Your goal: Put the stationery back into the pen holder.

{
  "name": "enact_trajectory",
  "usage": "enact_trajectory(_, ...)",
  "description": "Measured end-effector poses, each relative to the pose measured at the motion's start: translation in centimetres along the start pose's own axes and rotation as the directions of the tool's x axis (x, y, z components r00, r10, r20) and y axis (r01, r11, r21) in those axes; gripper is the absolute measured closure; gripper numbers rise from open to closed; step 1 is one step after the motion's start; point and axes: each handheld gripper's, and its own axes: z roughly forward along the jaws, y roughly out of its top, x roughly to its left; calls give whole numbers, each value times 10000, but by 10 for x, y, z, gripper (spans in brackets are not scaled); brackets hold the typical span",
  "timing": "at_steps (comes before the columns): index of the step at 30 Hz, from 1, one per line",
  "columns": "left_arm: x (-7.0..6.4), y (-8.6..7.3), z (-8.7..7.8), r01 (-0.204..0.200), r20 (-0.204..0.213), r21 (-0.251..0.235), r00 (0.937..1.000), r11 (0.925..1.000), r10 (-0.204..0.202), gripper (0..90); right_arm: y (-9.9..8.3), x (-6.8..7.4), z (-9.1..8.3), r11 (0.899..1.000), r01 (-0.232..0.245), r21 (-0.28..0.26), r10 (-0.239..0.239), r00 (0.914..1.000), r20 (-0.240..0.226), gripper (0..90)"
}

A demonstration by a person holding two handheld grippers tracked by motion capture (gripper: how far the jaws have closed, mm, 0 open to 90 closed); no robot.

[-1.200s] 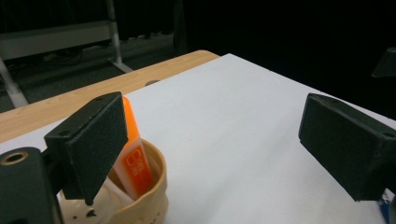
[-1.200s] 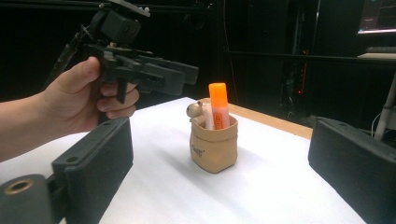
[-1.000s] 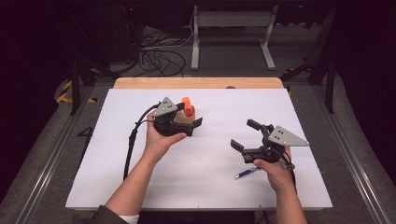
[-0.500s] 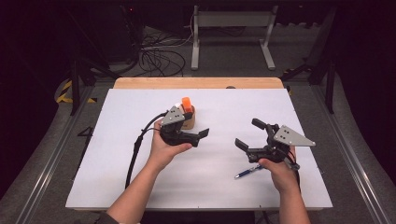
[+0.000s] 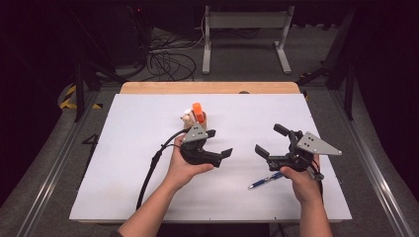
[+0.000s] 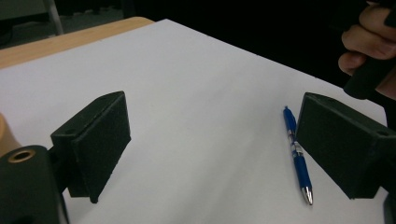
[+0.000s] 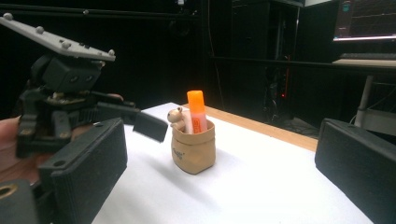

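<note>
I hold my left gripper (image 5: 221, 143) over the middle of the white worktop (image 5: 138, 187), its fingers (image 6: 95, 144) spread wide apart and grasping nothing. In the left gripper view those two black fingers frame a bare stretch of the worktop, and the blue pen (image 6: 297, 154) lies flat just inside the finger on that view's right, its silver tip pointing toward the camera. My right gripper (image 5: 271, 140) is off to the right side of the worktop, its fingers (image 7: 88, 168) likewise released and empty, with the grey plate on top tilted outward. From the high view the blue pen (image 5: 265, 180) lies on the worktop just below and slightly left of my right hand (image 5: 296, 180), close beside it, though I cannot tell whether it touches the hand. It sits at a slant, between my two grippers but much nearer the right one. Behind my left gripper stands a small tan pouch (image 5: 193, 122) holding an orange marker (image 5: 198, 112) upright and a little figure next to it. In the right gripper view the tan pouch (image 7: 193, 147) stands between my open fingers farther off, the orange marker (image 7: 197, 112) rising from it, and my left gripper (image 7: 70, 100) hovers at that view's left, just beside the pouch.
</note>
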Motion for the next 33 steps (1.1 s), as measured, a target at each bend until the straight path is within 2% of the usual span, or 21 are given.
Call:
enact_trajectory(4, -7, -4, 6, 56, 77, 210, 10000, 9998, -58, 117, 1, -1, -3, 10000, -6, -4, 6, 10000, 84, 29)
enact_trajectory(16, -32, -12, 27, -168, 361, 756, 9993, 9970, 141, 166, 4, -6, -10, 10000, 91, 13, -92, 9995, 312, 28)
enact_trajectory(21, -41, -16, 36, -47, 450, 988, 9990, 9951, 2, 188, 4, -7, -12, 9999, 109, 45, -111, 9990, 433, 28)
enact_trajectory(33, -58, -25, 54, -87, 387, 1601, 9992, 9871, 26, 265, 6, -9, -16, 9998, 184, 70, -188, 9982, 561, 29)
